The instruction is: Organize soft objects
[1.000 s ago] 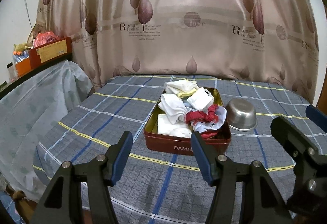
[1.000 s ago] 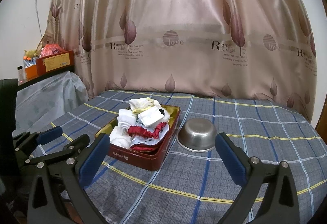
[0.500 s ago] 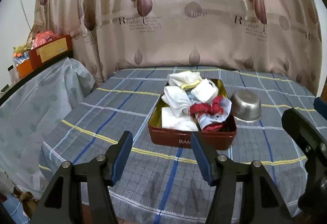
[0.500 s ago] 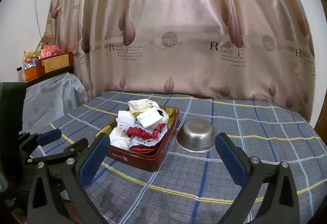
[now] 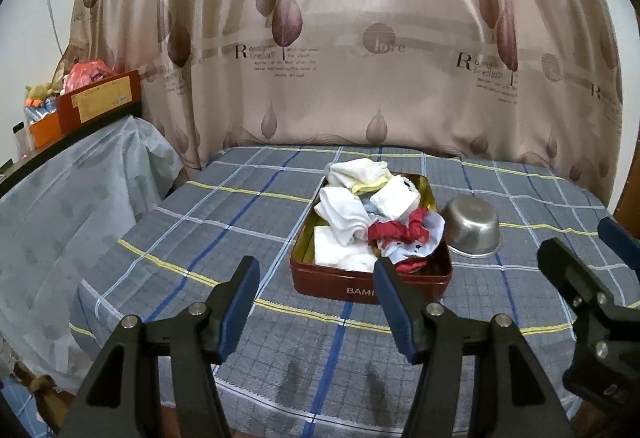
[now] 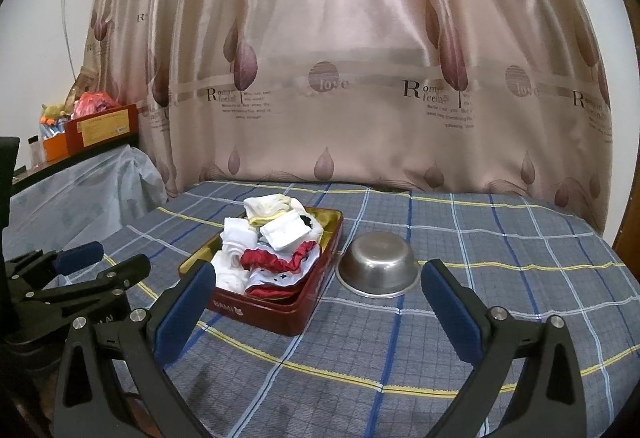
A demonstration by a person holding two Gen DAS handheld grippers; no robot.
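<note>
- Left wrist view: left claw (image 5: 316, 292) hangs above the near edge of the bench (image 5: 224, 238), jaws spread wide, nothing between the blue pads.
- Same view: red tin (image 5: 340, 284) sits at 12 o'clock from the left claw, beyond the fingertips and apart from them; its right pad overlaps the tin's front wall in the picture only.
- Tin contents: white socks (image 5: 344, 212) piled at the left and back; a red-trimmed cloth (image 5: 404, 234) with small star print at the right front. One pale sock with a yellow edge (image 5: 362, 174) overhangs the far rim.
- Steel bowl (image 5: 474, 226) stands upside down on the plaid cloth, just beside the tin at its 3 o'clock, not touching as far as I can tell.
- Right claw (image 5: 592, 258) enters the left wrist view at 4 o'clock, well to the right of the bowl.
- Right wrist view: right claw (image 6: 316, 296) is spread wide and holds nothing; tin (image 6: 280, 318) lies at 11 o'clock, bowl (image 6: 378, 266) at 12 o'clock, both beyond the pads.
- Same view: left claw (image 6: 102, 260) shows at 9 o'clock, left of the tin, clear of it.
- Background: leaf-print curtain (image 6: 360, 58) hangs behind the bench; an orange box (image 6: 102, 128) sits on a covered shelf at 10 o'clock.
</note>
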